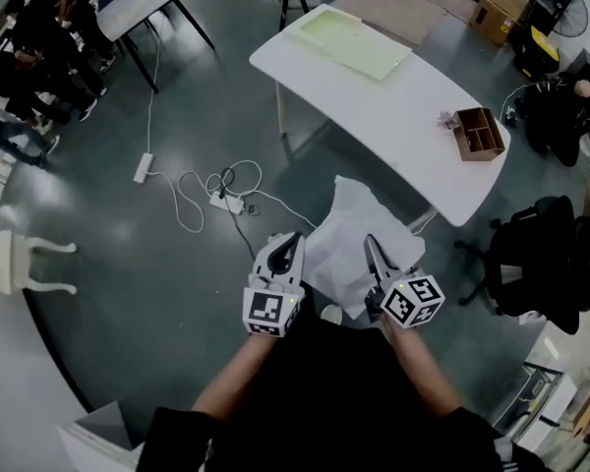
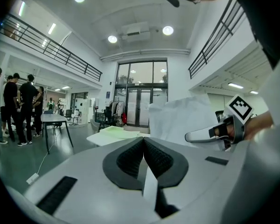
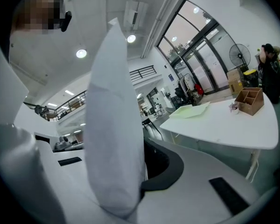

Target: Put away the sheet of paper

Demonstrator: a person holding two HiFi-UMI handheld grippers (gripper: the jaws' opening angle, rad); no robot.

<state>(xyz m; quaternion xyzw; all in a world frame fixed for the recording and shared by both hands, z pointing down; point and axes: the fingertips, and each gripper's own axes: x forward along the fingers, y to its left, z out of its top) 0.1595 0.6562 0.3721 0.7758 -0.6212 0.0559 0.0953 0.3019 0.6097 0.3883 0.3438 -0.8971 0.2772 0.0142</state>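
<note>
left gripper: your jaws are together, pinching one edge of the sheet of paper.
right gripper: your jaws are clamped on the same sheet.
sheet of paper: it hangs between your two grippers, above the floor and near the white table.

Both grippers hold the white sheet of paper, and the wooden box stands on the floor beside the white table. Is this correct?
Not quite: the head view shows the wooden box on the white table, not on the floor. The left gripper and right gripper do hold the sheet of paper.
</note>
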